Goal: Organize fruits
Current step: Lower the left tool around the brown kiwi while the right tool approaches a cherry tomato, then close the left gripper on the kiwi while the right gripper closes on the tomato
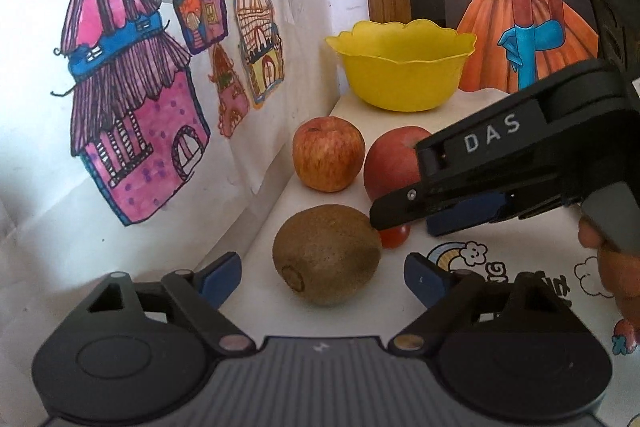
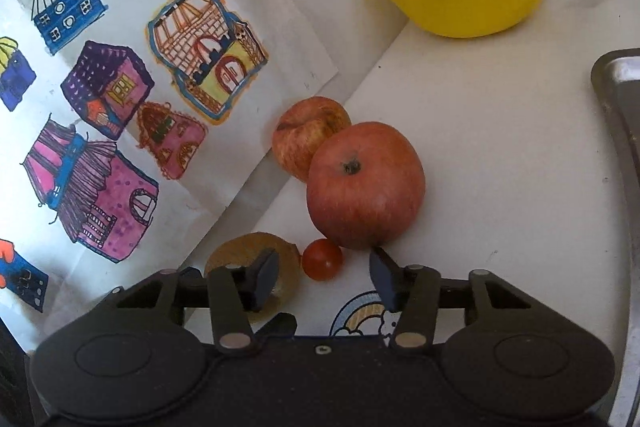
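The right gripper (image 2: pixel 323 277) has its fingers half-narrowed around the cherry tomato (image 2: pixel 322 259), not yet pressing on it – the tomato sits at the big apple's (image 2: pixel 366 185) six o'clock, touching it. It should close gently (thin skin, I'd guess) and lift clear before swinging to the yellow bowl (image 2: pixel 460 7) at twelve. The left gripper (image 1: pixel 322 277) stands wide open, empty, with the kiwi (image 1: pixel 326 255) between its fingers. On the table (image 2: pixel 500 147): two apples – the second one (image 2: pixel 300 139) behind – one kiwi, one tomato. The bowl already holds some fruit, too hidden to count.
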The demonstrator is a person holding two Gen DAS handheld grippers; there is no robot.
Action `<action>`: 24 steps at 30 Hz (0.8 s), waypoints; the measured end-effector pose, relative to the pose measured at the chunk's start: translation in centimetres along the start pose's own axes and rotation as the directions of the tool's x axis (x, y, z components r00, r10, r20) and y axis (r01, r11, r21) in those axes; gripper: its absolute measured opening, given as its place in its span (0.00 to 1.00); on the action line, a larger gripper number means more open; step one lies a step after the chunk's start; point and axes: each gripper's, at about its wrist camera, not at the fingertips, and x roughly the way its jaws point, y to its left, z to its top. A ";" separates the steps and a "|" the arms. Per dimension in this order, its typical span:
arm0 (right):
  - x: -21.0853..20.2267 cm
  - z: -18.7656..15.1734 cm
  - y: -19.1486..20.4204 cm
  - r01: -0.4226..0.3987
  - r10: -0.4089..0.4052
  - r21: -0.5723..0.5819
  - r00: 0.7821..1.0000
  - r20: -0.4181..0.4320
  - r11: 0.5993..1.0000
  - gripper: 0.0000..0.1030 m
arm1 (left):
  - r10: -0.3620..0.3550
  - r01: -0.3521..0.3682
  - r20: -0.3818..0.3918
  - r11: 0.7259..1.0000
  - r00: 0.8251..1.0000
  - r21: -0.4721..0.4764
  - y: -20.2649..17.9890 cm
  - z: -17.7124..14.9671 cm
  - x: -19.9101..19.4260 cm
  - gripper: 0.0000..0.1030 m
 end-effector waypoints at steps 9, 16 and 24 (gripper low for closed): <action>0.2 -0.1 0.1 -0.007 0.006 0.034 1.000 0.018 0.999 0.44 | -0.003 0.002 -0.024 1.000 1.000 -0.025 0.3 0.7 0.8 0.77; 0.7 -0.2 0.3 -0.001 0.000 0.041 1.000 0.022 0.999 0.33 | -0.024 0.022 -0.034 0.999 0.999 -0.048 0.4 0.9 1.5 0.60; 0.8 -0.4 0.2 -0.007 0.006 0.045 1.000 0.022 0.999 0.23 | -0.031 0.026 -0.047 0.996 0.998 -0.091 0.8 1.0 1.3 0.59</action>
